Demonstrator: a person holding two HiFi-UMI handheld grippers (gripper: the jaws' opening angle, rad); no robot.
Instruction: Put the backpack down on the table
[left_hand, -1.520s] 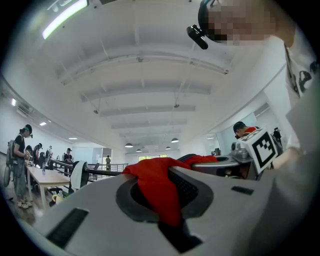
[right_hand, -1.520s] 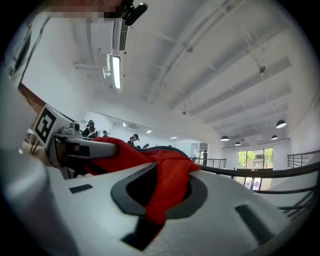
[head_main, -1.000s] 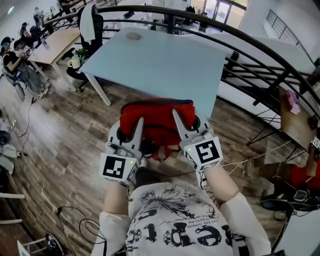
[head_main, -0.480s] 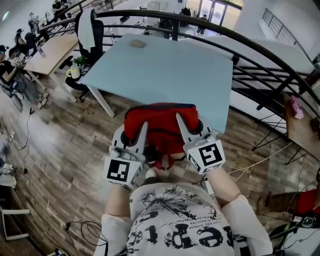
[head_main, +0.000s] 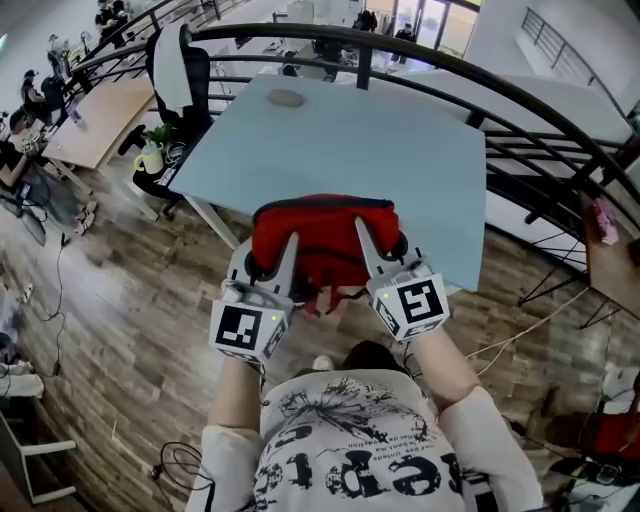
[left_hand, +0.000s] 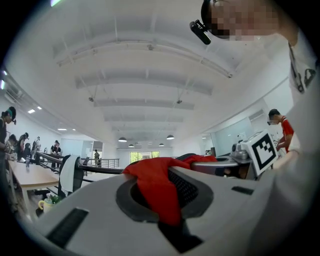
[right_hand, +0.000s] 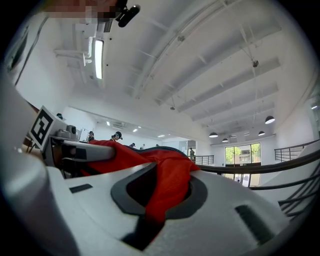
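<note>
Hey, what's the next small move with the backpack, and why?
Probably carry it forward a little, over the table, before lowering. The left gripper and right gripper are both shut on the red backpack, which hangs just at the table's near edge, not clearly over its top.

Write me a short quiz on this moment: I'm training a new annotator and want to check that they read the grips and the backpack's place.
1. True or false: the left gripper is open and empty.
2. What does the right gripper clamp? A) red fabric of the backpack; B) a mug; C) a cable.
3. Fill in near or far: in the head view, the backpack is at the table's ___ edge.

Key: 1 false, it is shut on the backpack; 2 A; 3 near.
</note>
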